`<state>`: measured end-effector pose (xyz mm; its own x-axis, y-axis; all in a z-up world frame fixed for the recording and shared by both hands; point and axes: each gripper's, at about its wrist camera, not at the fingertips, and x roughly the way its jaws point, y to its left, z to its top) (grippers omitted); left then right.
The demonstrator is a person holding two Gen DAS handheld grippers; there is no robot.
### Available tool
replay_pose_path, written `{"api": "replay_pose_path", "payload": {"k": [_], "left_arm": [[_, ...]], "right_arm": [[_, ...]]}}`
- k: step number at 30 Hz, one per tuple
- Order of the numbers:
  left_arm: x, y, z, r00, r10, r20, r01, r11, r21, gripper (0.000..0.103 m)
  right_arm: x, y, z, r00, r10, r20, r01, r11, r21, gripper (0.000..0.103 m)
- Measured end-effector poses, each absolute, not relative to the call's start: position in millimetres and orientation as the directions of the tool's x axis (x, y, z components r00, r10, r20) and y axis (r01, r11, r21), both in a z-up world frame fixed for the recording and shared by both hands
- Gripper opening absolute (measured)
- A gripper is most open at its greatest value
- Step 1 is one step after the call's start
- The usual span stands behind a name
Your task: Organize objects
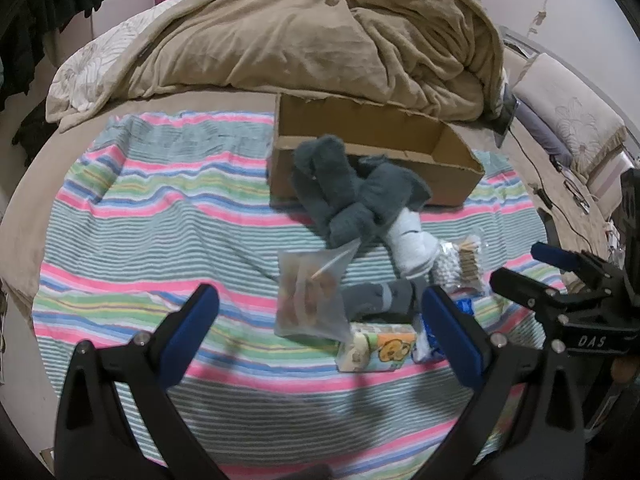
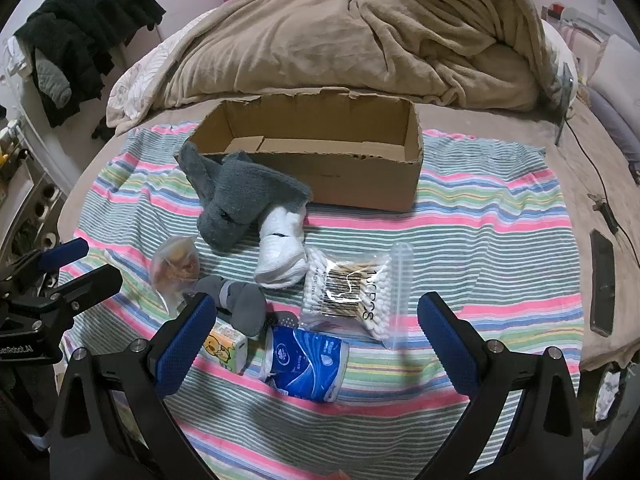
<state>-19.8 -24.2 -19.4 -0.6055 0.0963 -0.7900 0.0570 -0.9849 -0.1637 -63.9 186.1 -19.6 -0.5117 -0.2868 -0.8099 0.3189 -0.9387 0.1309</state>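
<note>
- Nearest the right wrist camera, the right gripper [image 2: 312, 332] hangs over the striped towel [image 2: 480, 216] with its blue-padded jaws spread wide and nothing between them.
- Just ahead of it lies a blue tissue pack [image 2: 308, 364], tilted, with a small yellow carton [image 2: 226, 350] beside it, partly behind the left-hand finger [image 2: 180, 344] of that view.
- The left gripper [image 1: 320, 320] is likewise spread wide and empty; the same carton [image 1: 384, 350] sits between its fingers in the left wrist view, not touched.
- A clear snack bag [image 1: 310, 296] lies just past the left gripper, a thin stick poking from its top.
- A dark grey sock [image 2: 240, 304] lies between the snack bag [image 2: 176, 266] and the tissue pack.
- A bag of cotton swabs [image 2: 348, 288] rests on the towel, just beside a rolled white sock [image 2: 280, 248].
- A heap of grey cloth [image 2: 240, 196] leans against the front wall of the cardboard box [image 2: 360, 176], touching the white sock.
- The box stands open at the far edge of the towel; what shows of its inside is bare cardboard.
- Behind the box, a tan blanket [image 2: 360, 32] is bunched up on the bed.
- A dark phone [image 2: 602, 284] lies off the towel at the right, near a cable.
- Black clothes [image 2: 88, 12] hang at the far left.
</note>
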Motion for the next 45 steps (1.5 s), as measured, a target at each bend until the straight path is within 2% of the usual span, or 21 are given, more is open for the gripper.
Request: {"api": "replay_pose_path", "payload": {"k": [27,29,31,35,38,40,41,45], "left_arm": [[-71,-36,-94,-0.477,0.071,-0.876,0.091,-0.987,-0.13,0.101],[-74,-34,-98,-0.471,0.077,-0.879,0.079,-0.988,-0.129,0.095],[-77,-32,-104,-0.451,0.092,-0.888,0.071,-0.988,-0.138,0.083],[-80,-29,-109,-0.448,0.108,-0.887,0.049,-0.988,-0.145,0.075],[-79,-26,-108,-0.451,0.127,-0.883,0.036,-0.986,-0.16,0.063],[-78,-24,-106,-0.456,0.135,-0.88,0.03,-0.986,-0.167,0.053],[-77,-23,-105,-0.459,0.139,-0.877,0.029,-0.985,-0.172,0.052],[-71,-21,-98,-0.476,0.155,-0.866,0.025,-0.982,-0.19,0.049]], "right_arm": [[-116,189,-89,-0.406,-0.261,-0.876,0.271,-0.949,0.158,0.102],[-118,190,-93,-0.4,-0.252,-0.881,0.265,-0.952,0.152,0.098],[-120,192,-95,-0.392,-0.248,-0.886,0.265,-0.953,0.15,0.095],[-120,191,-102,-0.389,-0.228,-0.893,0.28,-0.952,0.121,0.091],[-118,189,-103,-0.399,-0.224,-0.889,0.297,-0.949,0.106,0.089],[-116,189,-101,-0.404,-0.23,-0.886,0.306,-0.946,0.106,0.083],[-115,190,-99,-0.409,-0.225,-0.884,0.309,-0.946,0.098,0.075],[-110,194,-92,-0.424,-0.245,-0.872,0.314,-0.943,0.113,0.075]]}}
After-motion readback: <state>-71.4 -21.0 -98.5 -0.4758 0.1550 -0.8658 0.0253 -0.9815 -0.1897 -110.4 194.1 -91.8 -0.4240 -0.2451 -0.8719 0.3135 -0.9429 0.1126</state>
